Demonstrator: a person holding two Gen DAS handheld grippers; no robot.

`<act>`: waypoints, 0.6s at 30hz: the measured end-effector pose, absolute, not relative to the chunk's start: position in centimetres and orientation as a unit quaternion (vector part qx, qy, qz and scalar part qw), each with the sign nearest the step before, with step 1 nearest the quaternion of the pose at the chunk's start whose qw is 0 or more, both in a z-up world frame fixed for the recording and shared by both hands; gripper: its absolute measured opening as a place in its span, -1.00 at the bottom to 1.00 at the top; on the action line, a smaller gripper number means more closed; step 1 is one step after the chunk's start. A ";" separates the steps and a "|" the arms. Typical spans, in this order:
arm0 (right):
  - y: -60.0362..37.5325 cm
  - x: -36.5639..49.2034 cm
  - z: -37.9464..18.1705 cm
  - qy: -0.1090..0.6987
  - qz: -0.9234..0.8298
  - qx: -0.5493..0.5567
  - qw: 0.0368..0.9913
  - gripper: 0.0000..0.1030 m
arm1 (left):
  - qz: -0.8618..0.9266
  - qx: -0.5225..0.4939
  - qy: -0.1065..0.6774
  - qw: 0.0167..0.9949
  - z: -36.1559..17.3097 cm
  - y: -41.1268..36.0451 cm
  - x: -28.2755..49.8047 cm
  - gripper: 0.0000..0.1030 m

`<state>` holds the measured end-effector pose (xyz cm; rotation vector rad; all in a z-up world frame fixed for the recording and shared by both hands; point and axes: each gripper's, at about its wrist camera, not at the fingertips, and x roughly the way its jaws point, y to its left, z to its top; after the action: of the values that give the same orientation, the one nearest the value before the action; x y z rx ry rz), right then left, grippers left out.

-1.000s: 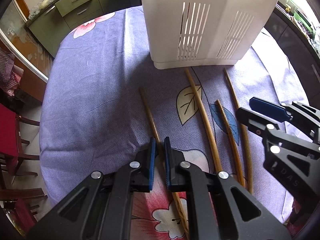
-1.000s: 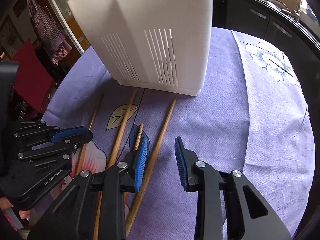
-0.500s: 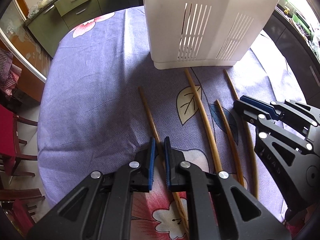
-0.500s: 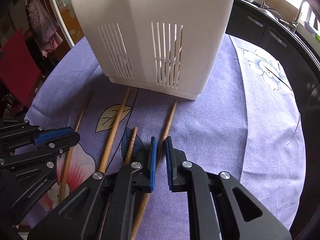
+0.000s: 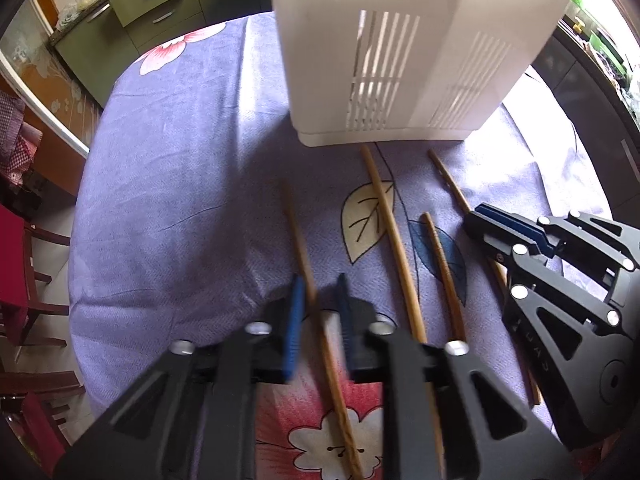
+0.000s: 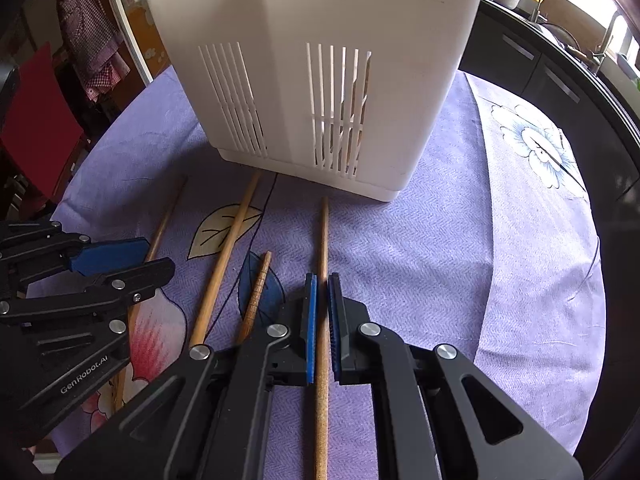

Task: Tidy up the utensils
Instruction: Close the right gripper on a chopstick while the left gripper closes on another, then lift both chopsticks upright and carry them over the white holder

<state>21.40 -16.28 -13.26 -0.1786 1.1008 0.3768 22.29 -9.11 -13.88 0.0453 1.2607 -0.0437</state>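
Note:
Several wooden chopsticks lie on a purple flowered tablecloth in front of a white slotted utensil holder [image 5: 400, 60] [image 6: 320, 60]. My left gripper [image 5: 320, 312] is shut on the leftmost chopstick [image 5: 296, 232], which runs between its blue pads; this view is blurred. It also shows at the left of the right wrist view as the left gripper [image 6: 132, 260]. My right gripper [image 6: 322, 304] is shut on the rightmost chopstick [image 6: 323, 236], whose tip points at the holder's base. A light chopstick [image 6: 228, 256] and a shorter dark one [image 6: 256, 292] lie loose between the two grippers.
Through the holder's slots [image 6: 352, 120] I see wooden sticks inside. The round table's edge [image 6: 592, 280] curves away on the right, with dark cabinets [image 6: 540, 68] beyond. Red chairs [image 5: 16, 272] stand at the left and a green cabinet [image 5: 140, 12] at the back.
The right gripper's jaws have closed onto the rightmost chopstick and it has lined up with that stick. The left gripper stays on its chopstick; its view has become blurred.

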 end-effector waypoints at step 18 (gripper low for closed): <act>-23.3 14.1 -2.0 0.396 0.226 0.011 0.890 -0.88 | -0.065 0.024 0.504 0.861 -5.0 -9.5 17.9 -0.89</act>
<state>14.11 -23.31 -1.98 0.0226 0.8220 0.4689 17.93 -9.48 -5.02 0.0503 1.0580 -0.1356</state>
